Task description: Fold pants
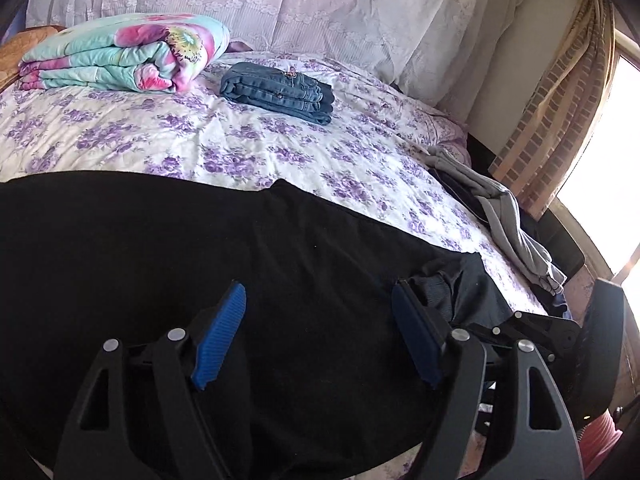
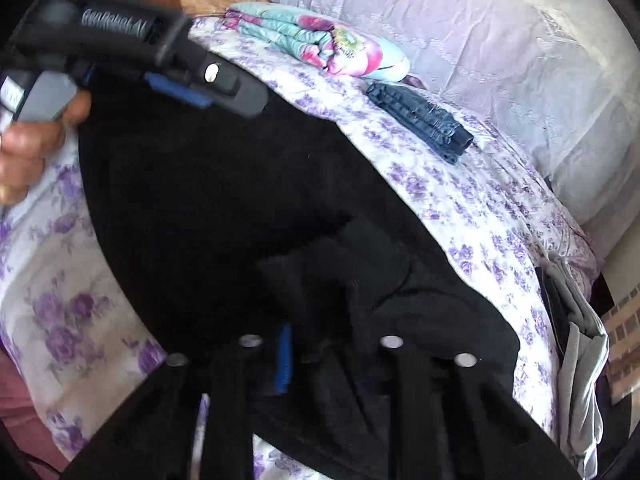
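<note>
Black pants [image 1: 200,260] lie crosswise under both tongs; left tongs [image 1: 316,336] agape, empty; right tongs [image 2: 320,364] nipping bunched end, nearer

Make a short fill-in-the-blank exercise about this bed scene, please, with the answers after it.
1. The black pants lie spread on a sheet printed with ____ flowers.
2. The folded jeans are ____ in colour.
3. In the left wrist view, the left tool stands ____ above the pants.
4. Beside the jeans lies a folded floral ____.

Answers: purple; blue; open; blanket
</note>
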Available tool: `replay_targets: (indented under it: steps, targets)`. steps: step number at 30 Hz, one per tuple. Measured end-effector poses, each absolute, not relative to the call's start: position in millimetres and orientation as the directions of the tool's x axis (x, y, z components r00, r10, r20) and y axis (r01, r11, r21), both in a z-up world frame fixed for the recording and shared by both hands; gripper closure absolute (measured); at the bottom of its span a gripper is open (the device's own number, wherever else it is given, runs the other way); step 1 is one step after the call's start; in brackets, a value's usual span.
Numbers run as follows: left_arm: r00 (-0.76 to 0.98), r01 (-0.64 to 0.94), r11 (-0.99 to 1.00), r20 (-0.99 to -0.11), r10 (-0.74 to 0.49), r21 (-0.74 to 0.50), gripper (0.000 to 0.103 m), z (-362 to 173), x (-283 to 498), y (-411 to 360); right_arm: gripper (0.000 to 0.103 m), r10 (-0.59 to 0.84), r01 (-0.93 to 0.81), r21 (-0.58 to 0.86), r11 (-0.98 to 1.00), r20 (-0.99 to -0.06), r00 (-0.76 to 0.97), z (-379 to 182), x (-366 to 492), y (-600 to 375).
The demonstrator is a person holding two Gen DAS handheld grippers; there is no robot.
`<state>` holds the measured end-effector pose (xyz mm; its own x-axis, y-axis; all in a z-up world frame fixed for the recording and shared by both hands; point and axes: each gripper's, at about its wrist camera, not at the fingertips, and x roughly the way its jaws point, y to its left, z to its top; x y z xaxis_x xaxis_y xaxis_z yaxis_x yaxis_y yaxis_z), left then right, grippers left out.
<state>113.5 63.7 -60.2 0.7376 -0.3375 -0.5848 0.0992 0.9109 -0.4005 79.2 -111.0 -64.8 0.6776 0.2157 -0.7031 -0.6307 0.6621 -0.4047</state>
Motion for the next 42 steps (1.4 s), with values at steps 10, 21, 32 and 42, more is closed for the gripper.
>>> replay_targets:
  steps: [10,21,32,42]
  targets:
    - [0.733,0.09,0.912,-0.593,-0.332,-0.399,0.029,-61.4,113.0,63.0,0.084,0.243,-0.626,-0.406,0.666,-0.674,0.697,-76.5,72.2,-102.8]
    - [0.697,0.395,0.846,-0.482,-0.53,-0.358,0.029,-19.4,113.4,-28.4,0.044,0.3,-0.277,0.141,0.95,-0.648,0.7,-35.3,159.1,-241.7]
    - [0.571,0.394,0.894,-0.705,-0.421,-0.215,0.034,-63.0,137.7,-97.3,0.037,0.255,-0.169,0.195,0.966,-0.632,0.732,-38.3,130.0,-270.7]
    - [0.59,0.284,0.937,-0.733,-0.339,-0.205,0.034,-65.6,136.9,-72.5,0.029,0.106,-0.092,0.057,0.994,-0.652,0.751,-60.0,80.6,-265.1]
